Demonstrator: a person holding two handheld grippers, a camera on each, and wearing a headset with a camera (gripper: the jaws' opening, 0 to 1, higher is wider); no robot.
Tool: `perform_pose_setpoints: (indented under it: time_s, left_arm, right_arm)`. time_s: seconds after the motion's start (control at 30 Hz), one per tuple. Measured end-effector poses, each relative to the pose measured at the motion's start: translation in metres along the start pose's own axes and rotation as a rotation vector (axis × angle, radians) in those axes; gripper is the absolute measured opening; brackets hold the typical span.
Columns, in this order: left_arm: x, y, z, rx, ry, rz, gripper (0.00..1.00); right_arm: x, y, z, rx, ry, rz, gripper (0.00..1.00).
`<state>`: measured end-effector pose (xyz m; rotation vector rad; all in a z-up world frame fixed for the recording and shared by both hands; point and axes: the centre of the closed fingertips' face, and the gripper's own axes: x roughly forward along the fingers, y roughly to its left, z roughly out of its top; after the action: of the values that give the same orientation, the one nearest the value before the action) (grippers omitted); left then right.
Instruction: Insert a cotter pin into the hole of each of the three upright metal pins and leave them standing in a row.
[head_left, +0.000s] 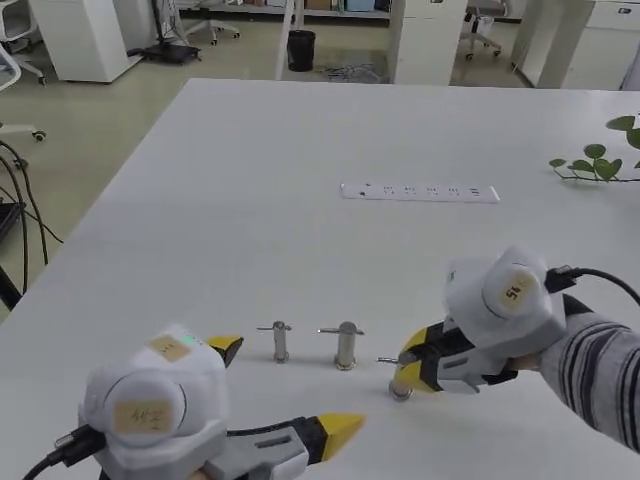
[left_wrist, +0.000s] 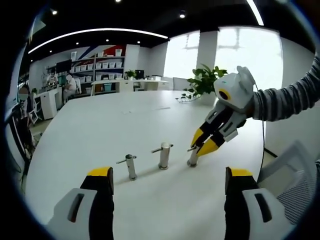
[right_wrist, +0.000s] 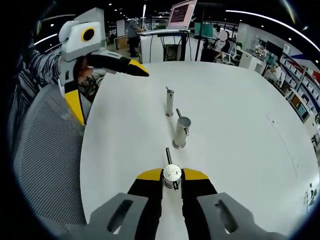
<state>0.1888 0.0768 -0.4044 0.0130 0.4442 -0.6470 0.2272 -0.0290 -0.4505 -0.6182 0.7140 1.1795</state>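
Note:
Three upright metal pins stand in a row on the white table (head_left: 300, 200): the left pin (head_left: 281, 341), the middle pin (head_left: 346, 346) and the right pin (head_left: 400, 388). A thin cotter pin crosses the top of each. My right gripper (head_left: 412, 368) is shut on the right pin's head (right_wrist: 172, 173), and its cotter pin (right_wrist: 168, 156) sticks out ahead of the jaws. The other two pins (right_wrist: 181, 131) (right_wrist: 169, 101) stand beyond. My left gripper (head_left: 285, 390) is open, held in front of the row, holding nothing. From the left gripper (left_wrist: 168, 172) the row runs left to right (left_wrist: 131, 166) (left_wrist: 164, 156) (left_wrist: 193, 157).
A white power strip (head_left: 419, 192) lies farther back on the table. Plant leaves (head_left: 595, 162) reach in at the right edge. A mesh chair (right_wrist: 45, 150) sits beside the table's near edge. Office furniture stands on the floor beyond the table.

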Motion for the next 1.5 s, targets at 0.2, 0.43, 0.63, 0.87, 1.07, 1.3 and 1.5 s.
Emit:
perform_pose_setpoints:
  time_s: [0.2, 0.43, 0.63, 0.87, 1.07, 1.3, 1.5]
  left_arm:
    - [-0.001, 0.002, 0.003, -0.007, -0.006, 0.001, 0.95]
    - [-0.001, 0.004, 0.003, -0.009, -0.005, 0.011, 0.99]
    - [-0.001, 0.007, 0.003, -0.009, -0.003, 0.018, 0.99]
    - [-0.001, 0.01, -0.002, -0.018, 0.01, 0.027, 0.99]
    - [-0.002, 0.009, -0.005, -0.023, 0.02, 0.028, 0.98]
    - [-0.002, 0.01, -0.007, -0.023, 0.031, 0.029, 0.98]
    - [-0.002, 0.01, -0.009, -0.022, 0.035, 0.03, 0.97]
  right_arm:
    - [-0.001, -0.01, -0.002, -0.021, 0.014, 0.005, 0.08]
    - [0.0, -0.022, -0.002, -0.035, 0.028, 0.012, 0.08]
    - [0.003, -0.029, -0.002, -0.029, 0.03, 0.022, 0.08]
    - [0.004, -0.032, 0.0, -0.031, 0.033, 0.034, 0.08]
    - [0.004, -0.035, -0.002, -0.028, 0.039, 0.051, 0.09]
    - [0.004, -0.035, -0.003, -0.016, 0.038, 0.061, 0.09]
    - [0.003, -0.033, -0.003, -0.023, 0.038, 0.064, 0.09]
